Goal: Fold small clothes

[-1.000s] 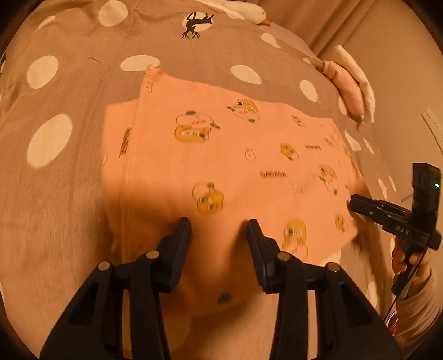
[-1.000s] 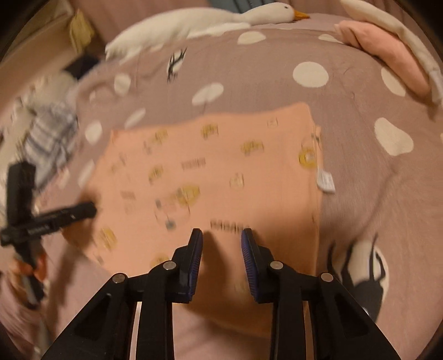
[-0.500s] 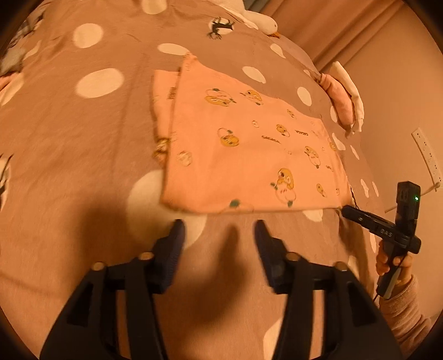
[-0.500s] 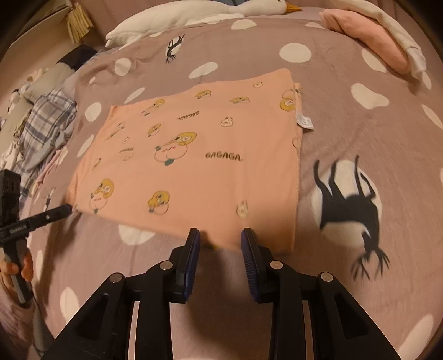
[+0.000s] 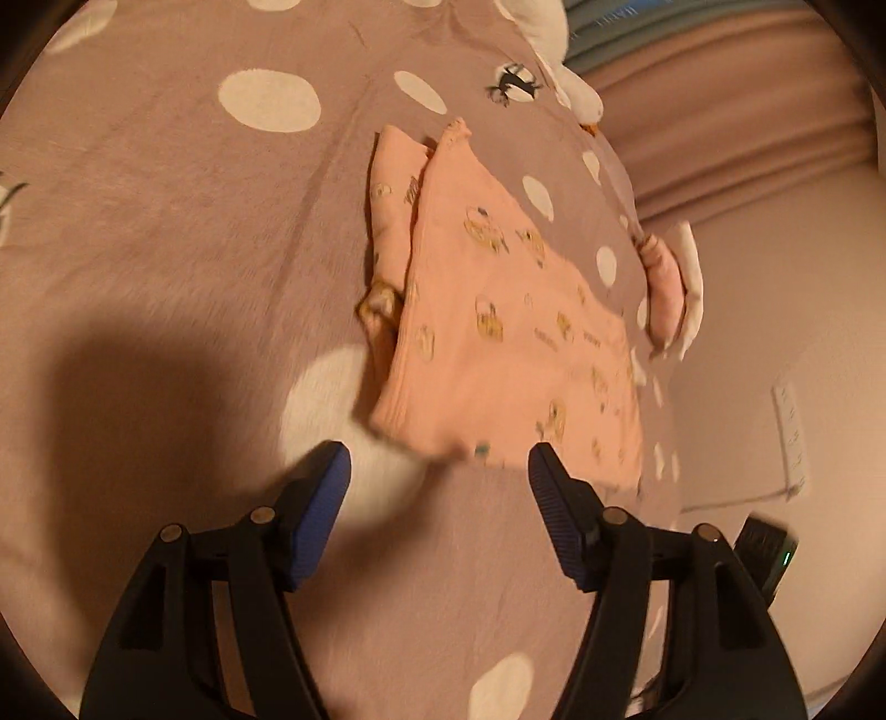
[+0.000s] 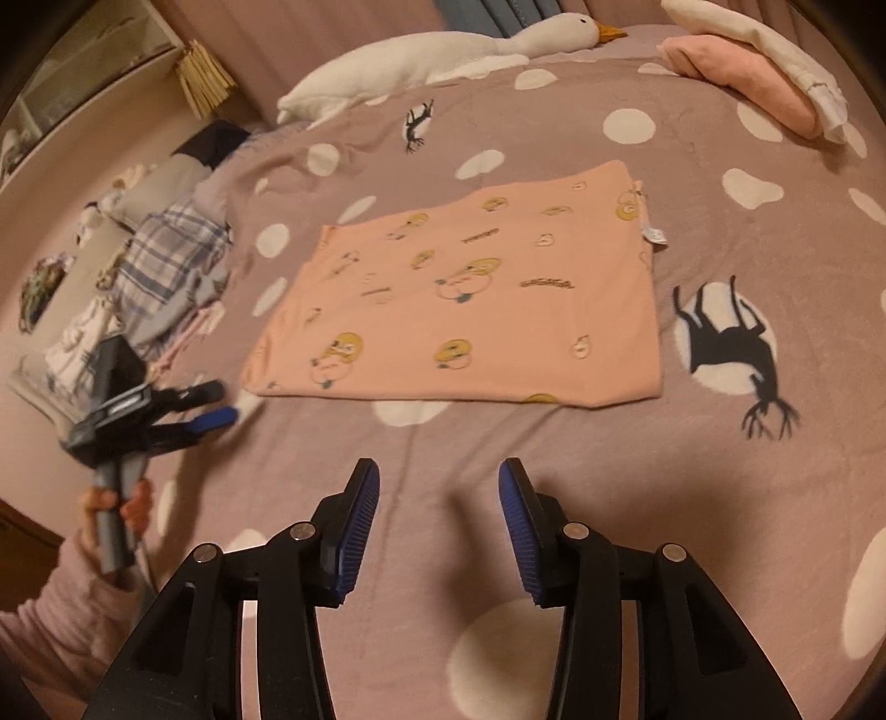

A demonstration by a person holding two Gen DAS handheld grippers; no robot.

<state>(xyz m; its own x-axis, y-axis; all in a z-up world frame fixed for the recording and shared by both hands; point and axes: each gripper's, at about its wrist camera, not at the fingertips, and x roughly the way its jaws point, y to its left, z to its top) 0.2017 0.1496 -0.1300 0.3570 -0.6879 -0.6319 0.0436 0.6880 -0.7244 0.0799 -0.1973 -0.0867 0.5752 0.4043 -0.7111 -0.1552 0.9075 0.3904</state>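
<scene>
Right wrist view: a peach garment [image 6: 470, 310] printed with yellow cartoon ducks lies folded flat on a mauve polka-dot bedspread [image 6: 720, 471]. Near it, the right gripper [image 6: 438, 520] hangs over bare cover, jaws just opened partway, nothing between them. At left, the left gripper [image 6: 216, 404], also just opened and empty, is held by a hand [image 6: 119, 507]. A white goose plush [image 6: 443, 50] lies far behind.

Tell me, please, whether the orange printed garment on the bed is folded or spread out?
Folded: the orange garment lies flat as a neat rectangle on the bedspread, with a second layer showing beneath its far edge.
</scene>
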